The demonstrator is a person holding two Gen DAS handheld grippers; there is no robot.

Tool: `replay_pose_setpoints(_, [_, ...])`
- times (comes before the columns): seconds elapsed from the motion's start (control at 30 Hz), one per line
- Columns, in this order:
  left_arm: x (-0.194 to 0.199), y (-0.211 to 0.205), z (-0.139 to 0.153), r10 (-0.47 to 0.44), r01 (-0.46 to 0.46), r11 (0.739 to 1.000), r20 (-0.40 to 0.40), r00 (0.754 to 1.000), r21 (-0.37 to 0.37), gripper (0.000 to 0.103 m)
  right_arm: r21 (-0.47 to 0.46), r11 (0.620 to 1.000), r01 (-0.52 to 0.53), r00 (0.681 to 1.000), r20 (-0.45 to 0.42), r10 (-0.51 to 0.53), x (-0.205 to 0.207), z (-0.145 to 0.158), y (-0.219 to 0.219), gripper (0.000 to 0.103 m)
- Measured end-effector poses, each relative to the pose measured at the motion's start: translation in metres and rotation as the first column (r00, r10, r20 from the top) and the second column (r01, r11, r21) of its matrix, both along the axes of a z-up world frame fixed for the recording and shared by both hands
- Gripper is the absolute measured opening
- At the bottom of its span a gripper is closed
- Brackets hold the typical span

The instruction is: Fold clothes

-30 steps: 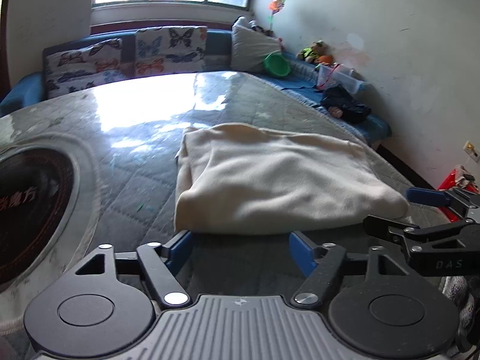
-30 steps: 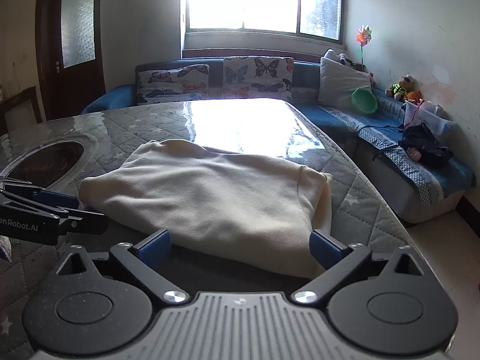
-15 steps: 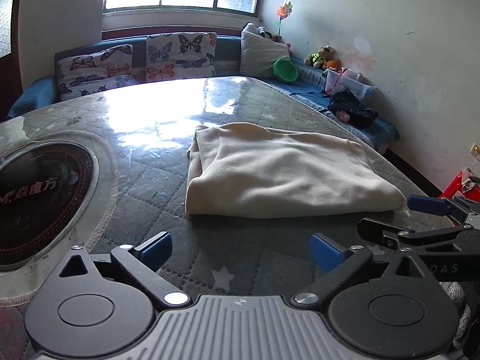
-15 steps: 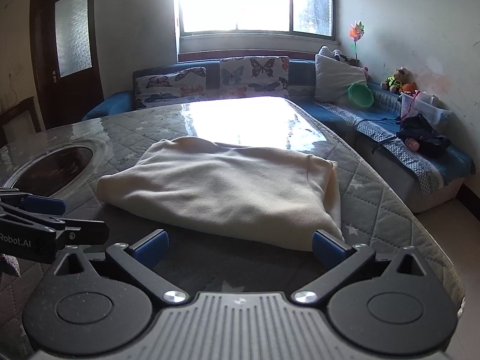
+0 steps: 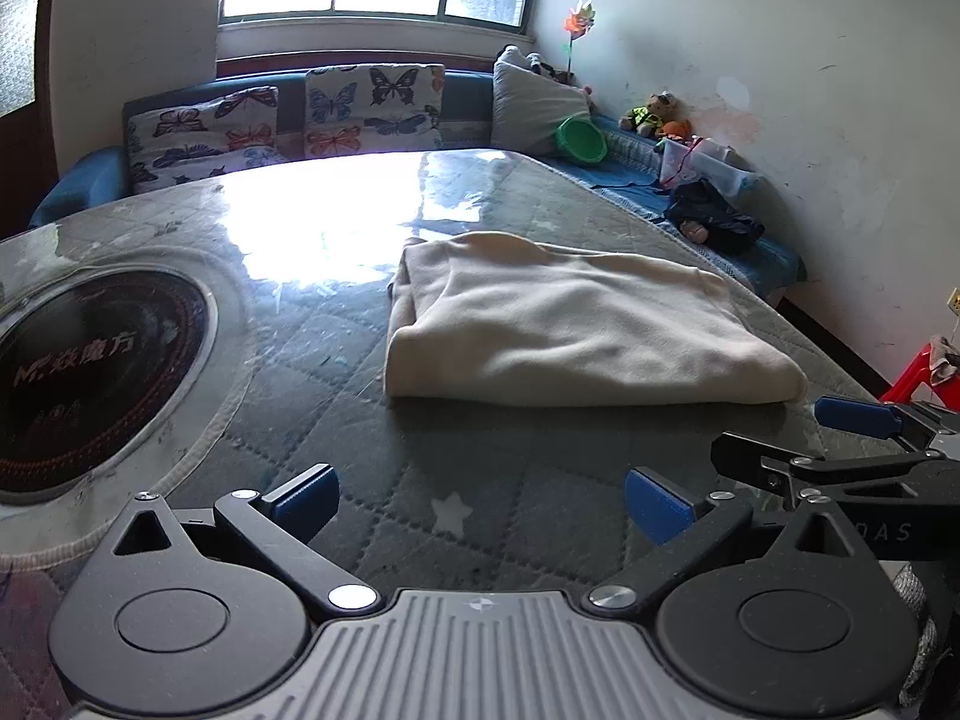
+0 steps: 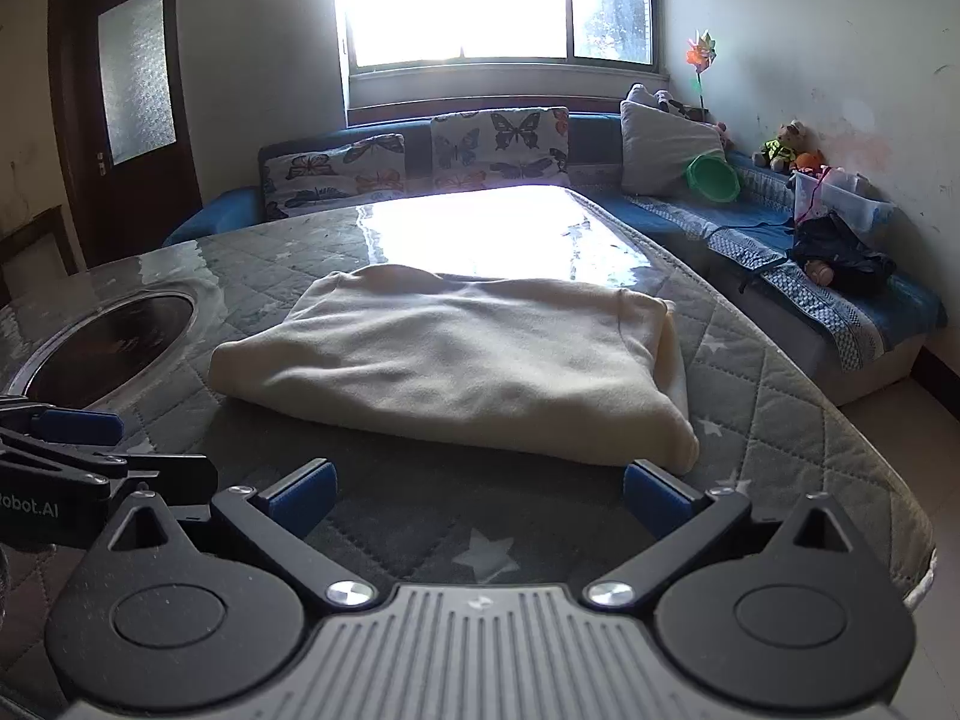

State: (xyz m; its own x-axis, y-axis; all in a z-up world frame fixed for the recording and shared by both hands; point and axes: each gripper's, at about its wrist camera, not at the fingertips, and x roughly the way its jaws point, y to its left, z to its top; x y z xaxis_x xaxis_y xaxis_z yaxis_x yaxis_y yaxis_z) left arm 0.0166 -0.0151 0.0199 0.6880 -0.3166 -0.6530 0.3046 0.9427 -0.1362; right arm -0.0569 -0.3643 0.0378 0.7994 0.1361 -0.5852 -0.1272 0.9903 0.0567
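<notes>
Room: daylit, a bright window at the far wall, a blue sofa (image 6: 750,240) with butterfly cushions (image 5: 372,108) running along the far and right-hand walls, a dark door at the far left.

Tabletop (image 6: 780,420): large, covered in grey quilted cloth with pale stars under a glossy clear sheet; a round dark inset (image 5: 90,372) with printed lettering sits toward its left side.

Garment (image 5: 570,330): cream, soft, fleecy, lying as a thick layered rectangle toward the right side of the tabletop, its right end close to the right edge. Long axis runs left to right across both views. A rounded fold faces the near edge; stacked layer edges show at the left end in the left view and at the right end in the right view. It already lies folded flat; whether a further fold is meant cannot be judged from this.

Left gripper (image 5: 480,498): above the near edge, fingers spread wide, holding nothing; the garment lies ahead and to the right, well apart.

Right gripper (image 6: 480,495): fingers spread wide, empty; the garment lies straight ahead, its near right corner just beyond the right finger (image 6: 657,498). This gripper is judged the nearer of the two.
</notes>
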Motion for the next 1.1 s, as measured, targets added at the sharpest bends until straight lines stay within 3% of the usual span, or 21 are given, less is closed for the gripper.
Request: replay_pose_setpoints(1.1, [-0.011, 0.008, 0.0, 0.034, -0.034, 0.999, -0.005, 0.999, 0.004, 0.103, 0.002, 1.0, 0.009, 1.0, -0.002, -0.009, -0.017, -0.001, 0.01, 0.103])
